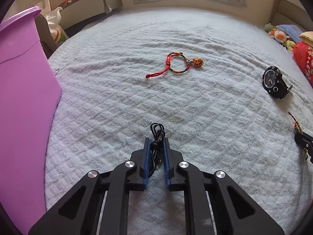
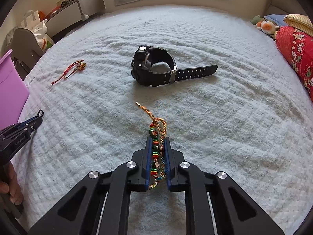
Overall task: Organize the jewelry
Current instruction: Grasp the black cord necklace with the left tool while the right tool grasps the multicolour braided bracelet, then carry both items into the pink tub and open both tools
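Note:
My left gripper [image 1: 157, 140] is shut on a black cord necklace [image 1: 156, 131], whose loop sticks out past the blue pads. In the right wrist view, my right gripper [image 2: 158, 139] is shut on a braided multicolour bracelet with beads [image 2: 156, 125]; its gold clasp end trails forward on the blanket. A red cord bracelet with a heart charm [image 1: 176, 63] lies further ahead of the left gripper. A black wristwatch [image 2: 150, 66] lies on its side beyond the right gripper. The left gripper [image 2: 37, 117] also shows at the left edge of that view.
A purple plastic bin [image 1: 23, 98] stands at the left edge of the pale fluffy blanket [image 1: 195, 117]. A red patterned pillow [image 2: 297, 49] and plush toys [image 2: 264, 25] lie at the right. A shelf [image 1: 88, 2] and a white bag [image 1: 54, 25] stand beyond the bed at back left.

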